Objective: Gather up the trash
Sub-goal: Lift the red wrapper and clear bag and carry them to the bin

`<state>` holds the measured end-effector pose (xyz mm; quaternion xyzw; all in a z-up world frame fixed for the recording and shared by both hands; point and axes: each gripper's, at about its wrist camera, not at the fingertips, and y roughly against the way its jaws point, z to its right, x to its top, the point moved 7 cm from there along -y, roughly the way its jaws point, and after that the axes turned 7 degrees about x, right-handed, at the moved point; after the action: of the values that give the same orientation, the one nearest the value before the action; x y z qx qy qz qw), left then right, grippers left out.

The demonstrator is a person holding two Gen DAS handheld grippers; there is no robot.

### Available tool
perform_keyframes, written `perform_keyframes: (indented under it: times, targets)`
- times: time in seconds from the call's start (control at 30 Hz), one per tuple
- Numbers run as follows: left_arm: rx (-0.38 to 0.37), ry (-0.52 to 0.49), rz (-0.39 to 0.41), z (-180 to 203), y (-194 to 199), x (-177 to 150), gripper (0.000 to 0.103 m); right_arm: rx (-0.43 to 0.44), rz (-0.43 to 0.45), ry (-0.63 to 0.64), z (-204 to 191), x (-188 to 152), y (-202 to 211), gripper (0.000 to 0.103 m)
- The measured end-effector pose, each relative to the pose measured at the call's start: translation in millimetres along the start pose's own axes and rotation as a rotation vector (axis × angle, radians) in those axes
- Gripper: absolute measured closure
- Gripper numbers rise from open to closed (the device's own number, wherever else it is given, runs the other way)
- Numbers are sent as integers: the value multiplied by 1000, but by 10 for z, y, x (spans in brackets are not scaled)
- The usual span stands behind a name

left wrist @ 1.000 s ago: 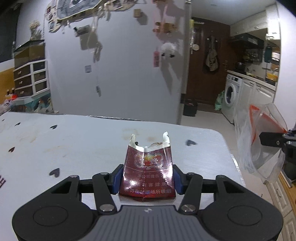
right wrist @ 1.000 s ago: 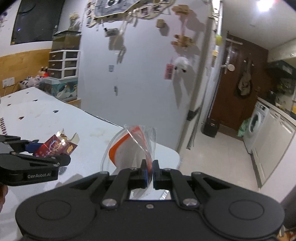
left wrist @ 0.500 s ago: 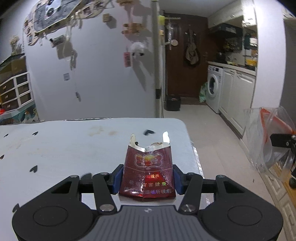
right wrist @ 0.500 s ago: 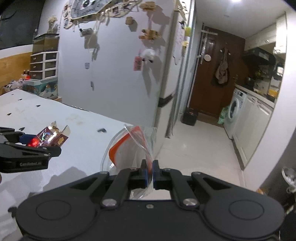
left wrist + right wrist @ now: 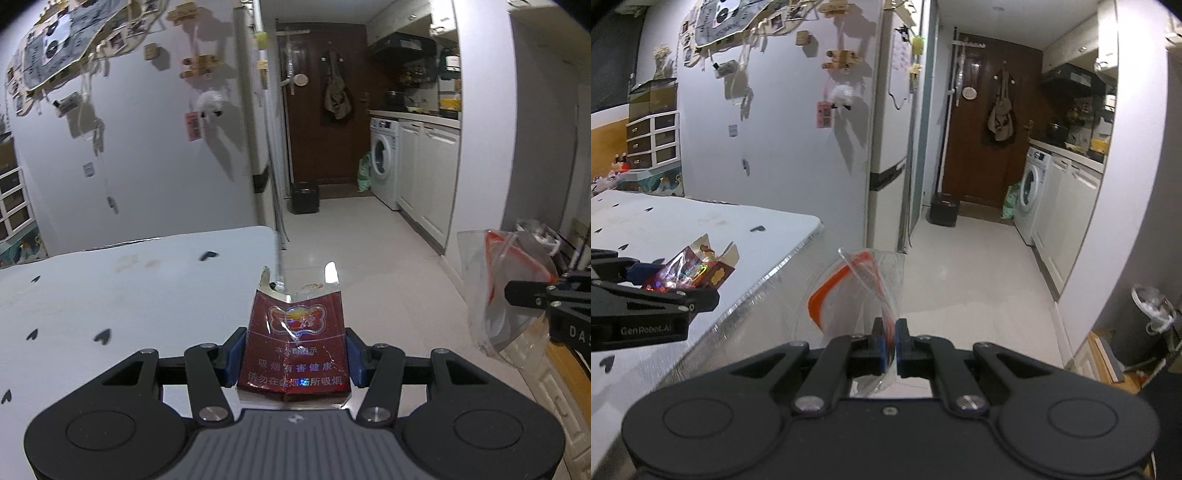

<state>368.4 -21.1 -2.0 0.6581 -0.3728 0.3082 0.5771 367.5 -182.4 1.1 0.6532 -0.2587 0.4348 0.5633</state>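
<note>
Jaws of my left gripper (image 5: 293, 350) clamp the cigarette pack (image 5: 295, 343); right gripper (image 5: 889, 341), at three o'clock, pinches what looks like a clear bag (image 5: 849, 291).

Two grippers in play: left gripper (image 5: 293, 354) and right gripper (image 5: 890, 345). One torn red cigarette pack (image 5: 295, 347). One clear plastic bag (image 5: 857, 291) with an orange stripe. One white table (image 5: 110, 295), one fridge (image 5: 783, 122), one brown door (image 5: 325, 110), one washing machine (image 5: 384, 162), one dark bin (image 5: 943, 214) by that door
</note>
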Motion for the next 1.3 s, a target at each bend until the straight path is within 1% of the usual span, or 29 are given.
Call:
perform_keyframes:
  times: [0.3,0.43,0.6,0.8,1.07,1.3]
  targets:
    - [-41,-26,-22,519,172,-211,49,-18,-18,-48,315,-381,283,98]
    - [-60,-42,-44,746,172,-358,49,-31,-39,-77,473,-616,343,98]
    - [-104,-62,-93,1052,82,-600,49,-50,-74,-120,661,-955,336,98]
    - [-175,-74,-203,1370,-186,-944,49,-66,-141,-213,861,-1451,126,98]
    - [-196,-92,-359,1578,-746,-1413,49,-52,-288,-279,952,-2157,-331,98]
    - [-223,-77,-503,1700,-1276,-1817,49,-26,-403,-321,1047,-2514,-752,98]
